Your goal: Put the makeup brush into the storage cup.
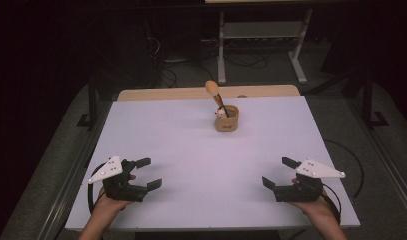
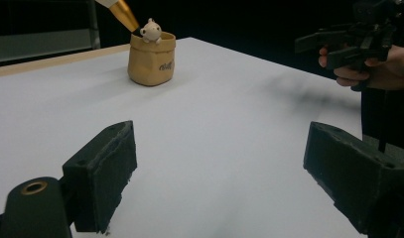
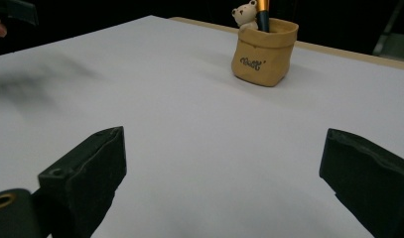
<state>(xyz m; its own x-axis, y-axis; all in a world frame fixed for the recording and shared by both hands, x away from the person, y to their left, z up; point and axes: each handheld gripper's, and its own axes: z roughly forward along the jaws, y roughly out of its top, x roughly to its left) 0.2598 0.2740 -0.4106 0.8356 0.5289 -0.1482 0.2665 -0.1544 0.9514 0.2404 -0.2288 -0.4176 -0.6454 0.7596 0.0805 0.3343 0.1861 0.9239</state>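
1. While both hands rest at the near edge of the desk [image 1: 191, 150], the left gripper [image 1: 148, 173] and right gripper [image 1: 277, 171] hold blocky matte-black jaws wide apart, empty.
2. Tan sack-shaped pot [image 1: 226, 119], soft folded rim, sits far centre, well apart from both.
3. Small white bear figure [image 2: 151, 30] perches on its rim; a wooden-headed tool [image 1: 214, 92] leans out.

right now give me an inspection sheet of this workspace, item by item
surface: white rectangular table top, bare apart from one holder.
job's things: tan sack-shaped holder with a small white bear figure on its rim, upright at the far middle; a brush with a gold ferrule stands tilted in it.
clutter: nothing seen.
grippers: left hand-held gripper and right hand-held gripper near the front edge, jaws apart, holding nothing.
cables: black cable trails from the left one.
surroundings: dark room, white metal frame behind.
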